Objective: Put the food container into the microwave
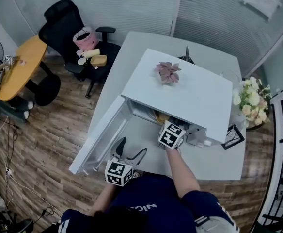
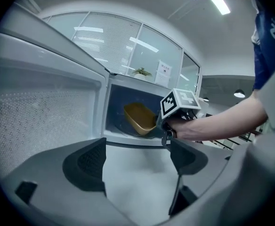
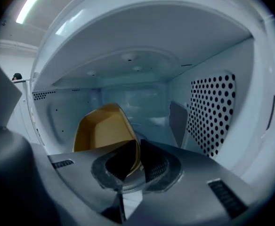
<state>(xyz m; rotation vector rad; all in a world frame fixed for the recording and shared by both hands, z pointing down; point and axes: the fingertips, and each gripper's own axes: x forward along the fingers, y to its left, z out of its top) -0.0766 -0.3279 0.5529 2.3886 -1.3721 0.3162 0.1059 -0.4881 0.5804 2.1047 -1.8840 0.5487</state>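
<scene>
The white microwave point(image 1: 190, 89) stands on the table with its door point(image 1: 100, 137) swung open to the left. A yellow food container point(image 3: 102, 128) sits tilted inside the cavity; in the left gripper view the container point(image 2: 140, 117) shows through the opening. My right gripper point(image 3: 136, 160) reaches into the cavity, shut on the container's near rim. Its marker cube point(image 1: 171, 134) shows at the microwave's mouth. My left gripper point(image 2: 137, 161) hangs open in front of the microwave, over the table, holding nothing; from the head view this left gripper point(image 1: 131, 154) is by the open door.
A small potted plant point(image 1: 168, 73) stands on the microwave's top. A flower bouquet point(image 1: 252, 101) sits at the table's right end. A black office chair point(image 1: 71, 30) with items on it and a yellow round table point(image 1: 20, 64) stand at the left.
</scene>
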